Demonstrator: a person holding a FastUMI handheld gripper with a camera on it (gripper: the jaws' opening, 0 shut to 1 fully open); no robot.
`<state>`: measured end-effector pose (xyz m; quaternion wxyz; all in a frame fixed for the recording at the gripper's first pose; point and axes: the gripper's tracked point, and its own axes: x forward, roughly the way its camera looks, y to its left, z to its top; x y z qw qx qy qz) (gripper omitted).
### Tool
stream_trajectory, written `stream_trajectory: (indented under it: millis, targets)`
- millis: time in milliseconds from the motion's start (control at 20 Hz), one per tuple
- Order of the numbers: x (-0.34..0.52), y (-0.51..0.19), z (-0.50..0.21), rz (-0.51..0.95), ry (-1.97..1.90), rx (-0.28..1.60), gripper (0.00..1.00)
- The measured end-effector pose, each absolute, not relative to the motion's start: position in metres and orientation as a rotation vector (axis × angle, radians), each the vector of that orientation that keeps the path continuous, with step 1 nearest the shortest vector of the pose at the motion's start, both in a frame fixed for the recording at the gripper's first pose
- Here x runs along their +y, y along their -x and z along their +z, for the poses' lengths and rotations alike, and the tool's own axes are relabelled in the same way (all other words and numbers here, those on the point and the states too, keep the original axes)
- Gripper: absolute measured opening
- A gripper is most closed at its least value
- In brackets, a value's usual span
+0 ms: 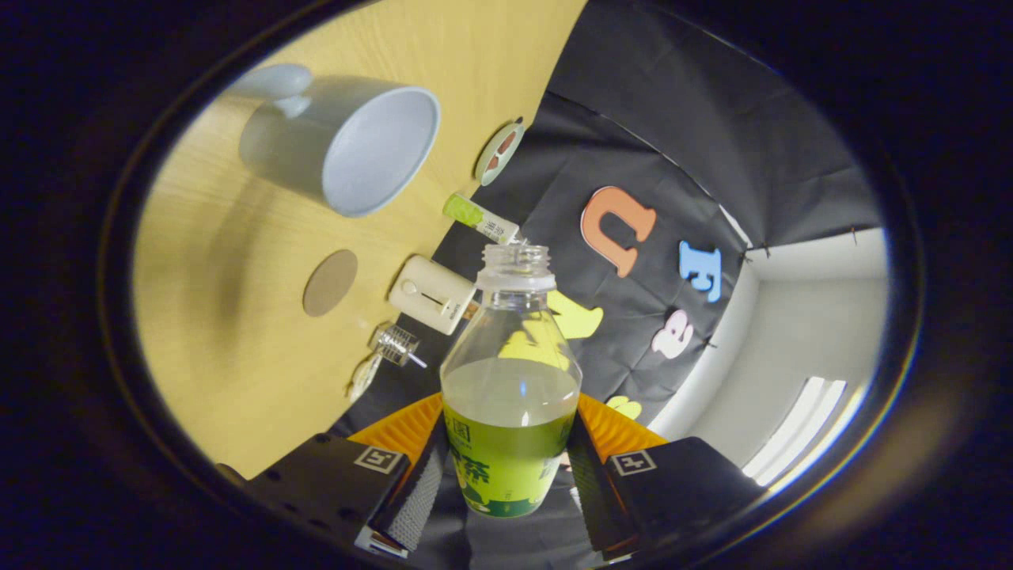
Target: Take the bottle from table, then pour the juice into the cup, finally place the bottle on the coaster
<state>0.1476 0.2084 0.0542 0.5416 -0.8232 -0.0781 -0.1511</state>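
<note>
Gripper view: fingers (506, 475) gripping uncapped bottle (510, 396).
Bottle tilting, mouth pointing near cup (348, 146) standing on bench (237, 332), coaster (330, 283) beside.

Cream boxy device (431, 294) near table edge; small green-capped tube (479, 217); clear glass stopper (394, 344); round tin (499, 151).

The tongs (506, 467) carry ribbed pads, two dark blocky housings with square white-framed markers, small screws and orange ridged panels behind.

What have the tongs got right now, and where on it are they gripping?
The tongs are shut on the bottle, one finger on each side of its labelled lower body. The neck is free and uncapped.
</note>
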Motion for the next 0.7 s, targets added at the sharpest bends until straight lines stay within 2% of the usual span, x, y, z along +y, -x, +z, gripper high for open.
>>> stream_trajectory:
  millis: [500,700]
  targets:
    - [0.232,-0.172,0.026,-0.019,0.965,0.012,0.81]
    - [0.23,-0.183,0.034,0.037,0.676,0.045,0.81]
